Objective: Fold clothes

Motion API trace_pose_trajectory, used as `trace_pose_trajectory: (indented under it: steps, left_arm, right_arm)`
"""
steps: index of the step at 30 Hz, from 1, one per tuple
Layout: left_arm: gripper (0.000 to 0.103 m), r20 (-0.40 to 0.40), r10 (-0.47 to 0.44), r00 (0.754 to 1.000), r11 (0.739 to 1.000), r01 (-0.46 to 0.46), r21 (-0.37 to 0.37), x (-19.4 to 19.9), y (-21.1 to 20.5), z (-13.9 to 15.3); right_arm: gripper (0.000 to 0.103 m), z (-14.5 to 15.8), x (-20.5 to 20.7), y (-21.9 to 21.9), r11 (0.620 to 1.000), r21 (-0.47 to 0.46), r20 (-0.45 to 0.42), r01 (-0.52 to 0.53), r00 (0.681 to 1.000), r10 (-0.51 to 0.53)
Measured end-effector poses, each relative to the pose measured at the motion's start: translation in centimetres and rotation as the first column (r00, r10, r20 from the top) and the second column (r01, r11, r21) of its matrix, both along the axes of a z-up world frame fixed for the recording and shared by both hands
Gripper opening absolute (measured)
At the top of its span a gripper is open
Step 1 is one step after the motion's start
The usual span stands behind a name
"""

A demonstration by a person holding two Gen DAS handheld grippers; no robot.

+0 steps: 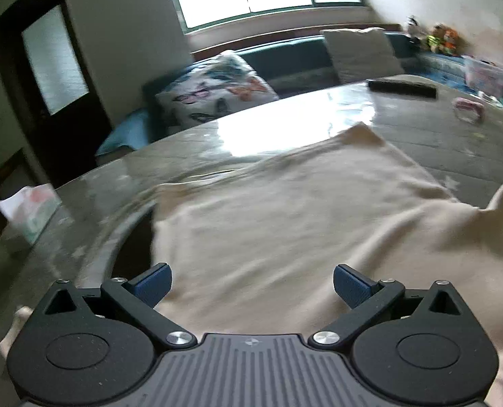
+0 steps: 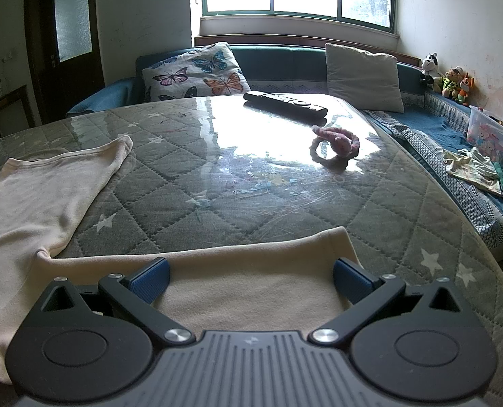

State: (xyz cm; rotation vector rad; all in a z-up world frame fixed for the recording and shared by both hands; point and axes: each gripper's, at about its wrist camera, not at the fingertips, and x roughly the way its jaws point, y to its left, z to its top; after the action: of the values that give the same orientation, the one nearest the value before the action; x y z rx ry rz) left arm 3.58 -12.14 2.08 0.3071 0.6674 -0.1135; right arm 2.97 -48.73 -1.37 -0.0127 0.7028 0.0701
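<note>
Shirt (image 2: 41,210) flat on table (image 2: 251,203); left gripper (image 1: 253,285), right gripper (image 2: 251,279) fingers spread wide, holding nothing

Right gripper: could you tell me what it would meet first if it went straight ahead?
Probably the cream garment, lying directly beneath the open right gripper; beyond its edge, only bare table.

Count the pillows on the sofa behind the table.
2. A butterfly-print pillow leans at the sofa's left end, and a plain grey pillow leans further right, below the window. Others could be hidden behind the table.
</note>
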Motion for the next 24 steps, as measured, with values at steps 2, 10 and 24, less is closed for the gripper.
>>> trace_pose_trajectory:
  steps: [2, 10, 24]
  left_arm:
    - [0.103, -0.007, -0.018, 1.0, 1.0, 0.018, 0.013, 0.4, -0.7, -0.4]
    - [0.103, -0.009, -0.02, 1.0, 1.0, 0.02, 0.014, 1.4, -1.2, 0.0]
    - [0.103, 0.032, -0.116, 0.993, 0.99, 0.113, 0.089, -2.2, -2.7, -0.1]
  right_arm:
    - [0.103, 0.0, 0.0, 0.0, 1.0, 0.0, 0.0, -0.001, 1.0, 0.001]
    - [0.103, 0.1, 0.1, -0.1, 1.0, 0.0, -0.002, -0.002, 1.0, 0.002]
    - [0.103, 2.4, -3.7, 6.1, 0.973, -0.034, 0.014, -0.228, 0.973, 0.229]
